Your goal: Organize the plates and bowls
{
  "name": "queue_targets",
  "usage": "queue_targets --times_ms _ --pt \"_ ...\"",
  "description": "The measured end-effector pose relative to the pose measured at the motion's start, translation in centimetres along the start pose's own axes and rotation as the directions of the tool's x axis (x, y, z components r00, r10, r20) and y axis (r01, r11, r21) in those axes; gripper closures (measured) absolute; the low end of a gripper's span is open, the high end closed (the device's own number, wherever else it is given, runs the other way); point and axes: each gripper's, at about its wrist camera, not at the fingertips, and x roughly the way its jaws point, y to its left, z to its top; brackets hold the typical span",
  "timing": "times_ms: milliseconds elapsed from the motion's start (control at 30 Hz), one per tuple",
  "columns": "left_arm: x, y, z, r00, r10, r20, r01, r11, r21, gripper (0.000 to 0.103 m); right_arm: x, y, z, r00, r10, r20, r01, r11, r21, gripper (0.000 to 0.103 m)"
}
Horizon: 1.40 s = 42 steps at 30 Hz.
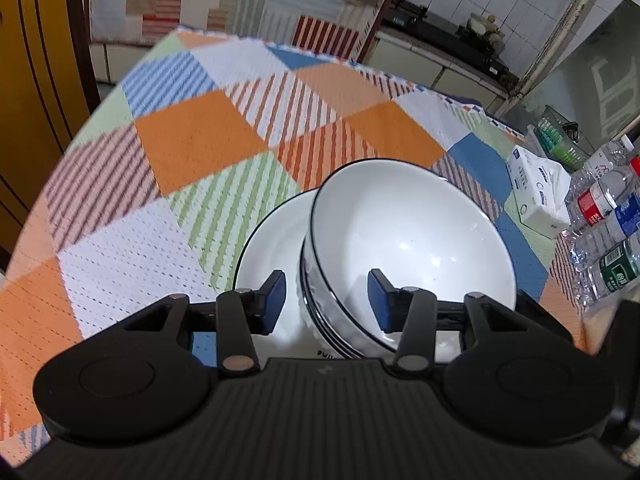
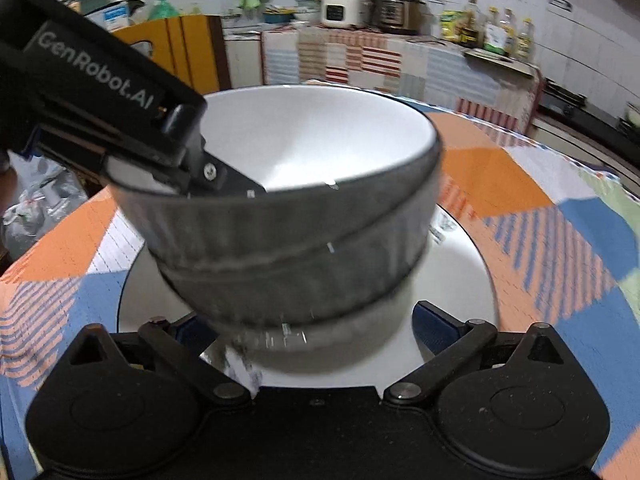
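Observation:
A white bowl [image 1: 412, 240] with a dark rim is tilted on top of a stack of like bowls, which stands on a white plate [image 1: 272, 248]. My left gripper [image 1: 328, 300] is open, its blue pads on either side of the top bowl's near rim, one inside and one outside. In the right wrist view the bowl stack [image 2: 304, 232] stands on the plate [image 2: 468, 276], with the left gripper reaching over the rim from the upper left. My right gripper [image 2: 316, 324] is open, low by the stack's base; the bowls hide its left pad.
The table has a checked cloth [image 1: 200, 140]. A tissue pack [image 1: 536, 192] and several water bottles [image 1: 608, 232] lie at its right edge. A counter with cookers and oil bottles [image 2: 480, 28] runs along the far wall. An orange cabinet [image 2: 180, 48] stands behind the table.

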Motion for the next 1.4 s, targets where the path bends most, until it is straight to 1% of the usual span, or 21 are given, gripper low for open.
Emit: queue_targets --times_ms 67,167,300,333,500,600,733,767,833,900,1100,1167,1200,1267,1400 --pt "-0.8 -0.5 -0.1 1.0 0.015 0.014 -0.015 1.0 0.015 0.054 -1.2 0.2 -0.7 1.0 -0.013 0.005 0.013 1.0 -0.009 0.0" --pt "-2.6 -1.5 -0.4 0.998 0.033 0.05 -0.036 0.998 0.059 0.05 -3.6 0.5 -1.7 0.999 -0.027 0.042 0.028 0.999 -0.019 0.0" --pt "-4.9 -2.7 -0.6 0.999 0.028 0.043 -0.032 0.993 0.11 0.044 -6.6 0.2 -3.0 0.995 -0.019 0.099 0.019 1.0 -0.002 0.0" --pt "-5.5 -2.9 -0.6 0.999 0.026 0.043 -0.031 0.992 0.119 0.043 -7.1 -0.1 -3.4 0.993 -0.024 0.112 0.024 1.0 0.005 0.0" --pt "-9.1 -3.4 -0.8 0.998 0.012 0.064 -0.021 0.989 0.148 0.035 -8.2 -2.1 -3.4 0.989 -0.121 0.089 0.115 0.991 0.064 0.0" --pt "-11.1 -3.5 -1.2 0.996 0.018 0.09 -0.032 0.986 0.162 0.028 -9.8 -2.7 -2.5 0.983 -0.154 0.099 0.143 0.983 0.113 0.0" --pt "-14.0 -3.9 -2.3 0.986 0.07 0.154 -0.101 0.974 0.204 0.021 -12.5 -3.0 -1.2 0.966 -0.233 0.115 0.204 0.953 0.223 0.0" --pt "-14.7 -4.0 -2.6 0.982 0.084 0.171 -0.119 0.97 0.211 0.017 -13.3 -3.1 -0.8 0.963 -0.248 0.109 0.214 0.942 0.26 0.0" --pt "-15.9 -4.0 -3.1 0.975 0.103 0.196 -0.145 0.967 0.21 0.013 -14.8 -2.8 -0.7 0.962 -0.253 0.107 0.208 0.926 0.315 0.0" --pt "-17.0 -3.8 -3.7 0.97 0.116 0.214 -0.161 0.965 0.205 0.009 -16.2 -2.5 -0.3 0.963 -0.251 0.103 0.202 0.918 0.342 0.0" --pt "-19.0 -3.5 -5.1 0.955 0.178 0.236 -0.227 0.953 0.198 0.007 -19.2 -0.5 0.2 0.96 -0.276 0.044 0.243 0.902 0.357 0.0" --pt "-19.2 -3.5 -5.6 0.952 0.2 0.231 -0.247 0.948 0.201 0.007 -19.9 0.5 0.0 0.95 -0.312 0.025 0.285 0.896 0.339 0.0" --pt "-19.4 -3.4 -5.8 0.952 0.203 0.228 -0.251 0.947 0.201 0.007 -20.4 1.0 -0.1 0.944 -0.328 0.02 0.304 0.893 0.331 0.0" --pt "-19.7 -3.2 -6.4 0.953 0.203 0.225 -0.248 0.949 0.194 0.007 -21.1 1.8 -0.4 0.94 -0.34 0.009 0.319 0.892 0.319 0.0" --pt "-20.2 -2.9 -7.4 0.954 0.199 0.222 -0.24 0.954 0.177 0.007 -22.2 3.3 -1.1 0.941 -0.338 -0.005 0.324 0.896 0.302 0.0"
